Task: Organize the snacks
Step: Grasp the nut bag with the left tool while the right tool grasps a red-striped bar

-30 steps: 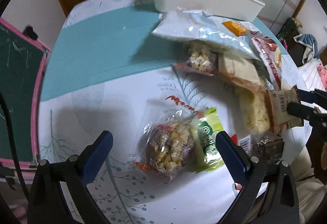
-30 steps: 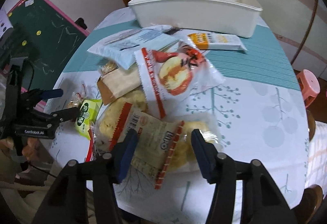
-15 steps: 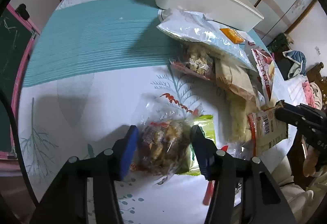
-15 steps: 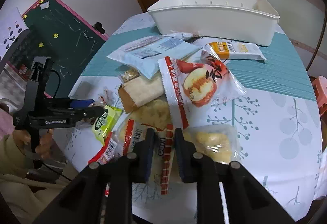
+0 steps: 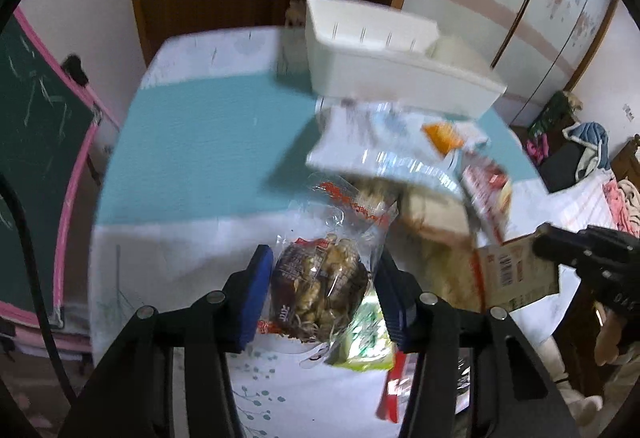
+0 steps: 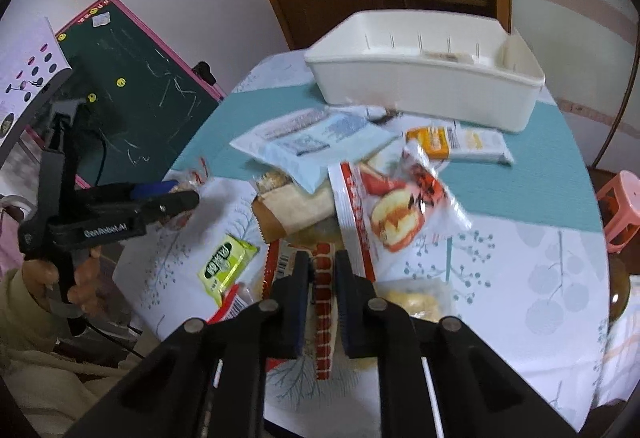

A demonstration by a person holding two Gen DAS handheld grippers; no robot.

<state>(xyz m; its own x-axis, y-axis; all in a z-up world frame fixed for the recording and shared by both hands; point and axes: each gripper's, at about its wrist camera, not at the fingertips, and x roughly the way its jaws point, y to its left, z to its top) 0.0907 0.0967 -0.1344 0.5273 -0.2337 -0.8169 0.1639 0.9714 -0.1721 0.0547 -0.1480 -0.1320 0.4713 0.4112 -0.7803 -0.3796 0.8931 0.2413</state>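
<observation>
My left gripper [image 5: 324, 278] is shut on a clear packet of brown nut snack [image 5: 320, 286] and holds it above the table. My right gripper [image 6: 322, 270] is shut on the edge of a red-and-white rice cracker packet [image 6: 324, 302], lifted off the table; that packet also shows in the left wrist view [image 5: 516, 278]. A white bin [image 6: 424, 78] stands at the far side of the table. Between the bin and the grippers lies a pile of snacks: a pale blue bag [image 6: 316, 138], an apple-print bag [image 6: 392, 210], a green packet [image 6: 226, 266].
An orange-and-white packet [image 6: 456, 142] lies in front of the bin. A chalkboard with a pink frame [image 6: 132, 78] stands left of the round table [image 6: 520, 258]. A pink stool [image 6: 620, 210] is at the right. A wooden door is behind the bin.
Both grippers have risen with their packets. The left one lifted the nut snack off the table; the right one closed tighter on the cracker packet and raised it.
</observation>
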